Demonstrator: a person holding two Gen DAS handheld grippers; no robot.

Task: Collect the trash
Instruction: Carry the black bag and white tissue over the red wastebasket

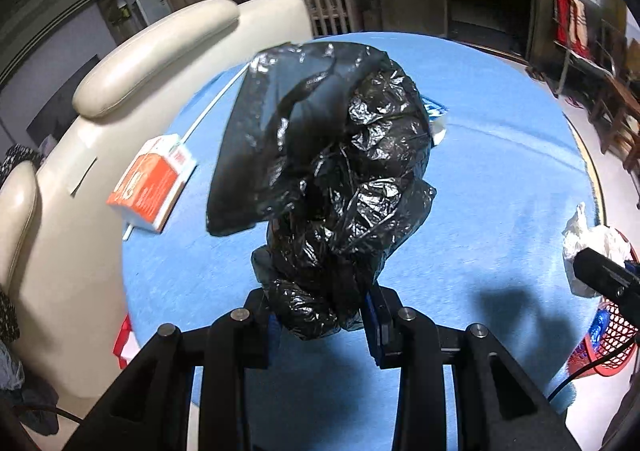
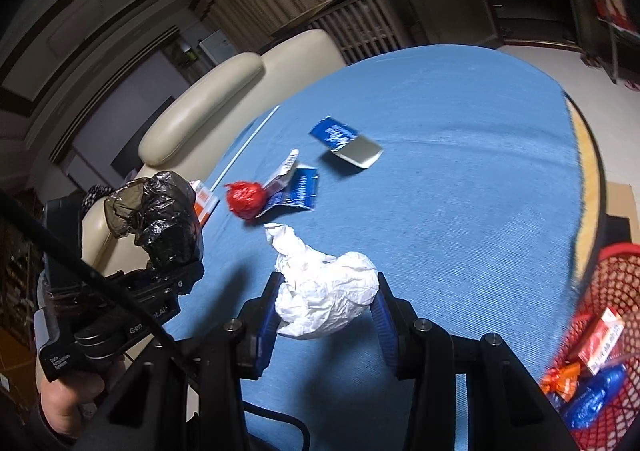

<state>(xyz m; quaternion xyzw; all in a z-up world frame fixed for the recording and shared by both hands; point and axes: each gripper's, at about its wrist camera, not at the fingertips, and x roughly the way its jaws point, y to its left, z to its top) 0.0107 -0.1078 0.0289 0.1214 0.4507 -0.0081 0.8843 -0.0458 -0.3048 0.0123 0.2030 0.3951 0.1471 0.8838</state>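
My left gripper (image 1: pixel 320 325) is shut on a crumpled black plastic bag (image 1: pixel 332 179) and holds it above the blue table (image 1: pixel 500 171); it also shows in the right wrist view (image 2: pixel 160 219). My right gripper (image 2: pixel 326 309) is shut on a crumpled white plastic bag (image 2: pixel 324 291), also seen in the left wrist view (image 1: pixel 592 243). On the table lie a red crumpled wad (image 2: pixel 245 199), blue wrappers (image 2: pixel 298 191), a blue-and-silver packet (image 2: pixel 346 143) and an orange-and-white carton (image 1: pixel 150 181).
A red mesh basket (image 2: pixel 612 291) at the table's right edge holds a red box and several wrappers; it also shows in the left wrist view (image 1: pixel 612 335). A cream sofa (image 1: pixel 80 155) runs along the left side. A white straw (image 2: pixel 244 147) lies near the sofa.
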